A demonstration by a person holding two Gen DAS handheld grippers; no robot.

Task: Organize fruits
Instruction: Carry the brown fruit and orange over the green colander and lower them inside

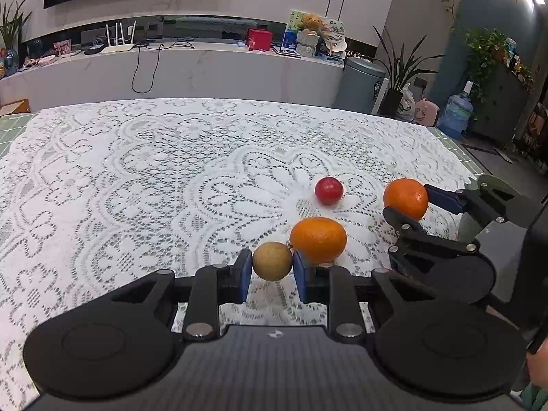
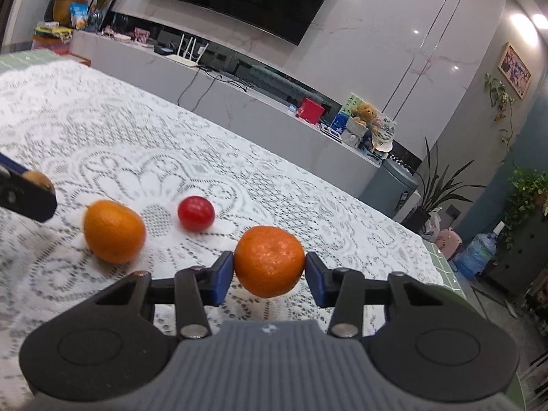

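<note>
A small tan round fruit (image 1: 272,261) sits between the blue pads of my left gripper (image 1: 272,269), which is shut on it just over the lace cloth. Right behind it a loose orange (image 1: 318,239) lies on the cloth, also in the right wrist view (image 2: 114,231). Farther back is a small red round fruit (image 1: 328,190), seen again in the right wrist view (image 2: 196,213). My right gripper (image 2: 269,264) has both pads pressed against a second orange (image 2: 269,260). This gripper (image 1: 407,203) and its orange (image 1: 406,198) appear at the right of the left wrist view.
A white lace tablecloth (image 1: 137,178) covers a green gridded table, whose right edge (image 1: 462,147) is close to my right gripper. A low TV cabinet (image 1: 205,65) with clutter stands beyond the far edge. A hand (image 1: 539,363) shows at the lower right.
</note>
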